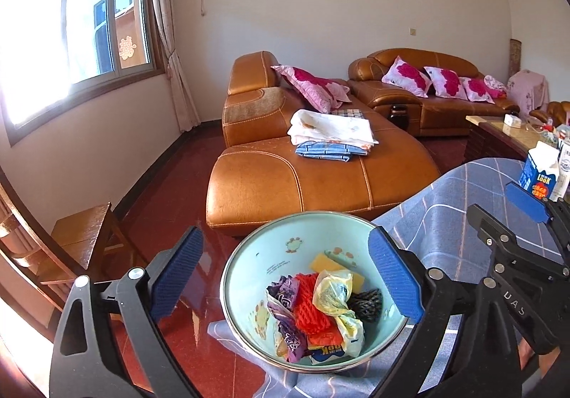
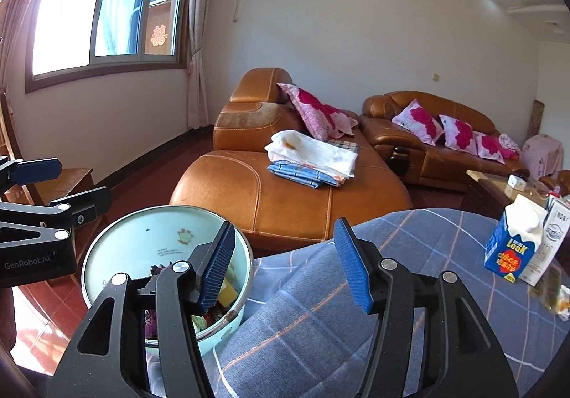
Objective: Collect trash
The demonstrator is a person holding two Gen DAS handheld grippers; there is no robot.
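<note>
Left wrist view: left gripper (image 1: 285,273) with fingers wide apart, holding nothing, above pale green bowl (image 1: 249,255) full of trash (image 1: 317,312) at edge of checked tablecloth (image 1: 456,212).

Right wrist view: right gripper (image 2: 285,266) also spread, empty, between bowl (image 2: 142,237) and blue milk carton (image 2: 509,244) standing on tablecloth (image 2: 427,255).

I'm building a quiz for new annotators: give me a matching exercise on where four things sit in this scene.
Things:
1. crumpled wrappers
2. blue milk carton
3. folded linens
4. enamel basin

Places:
A. on the leather sofa
B. between the left gripper fingers
C. inside the basin
D. upright on the checked tablecloth

Pairs: 1-C, 2-D, 3-A, 4-B
</note>
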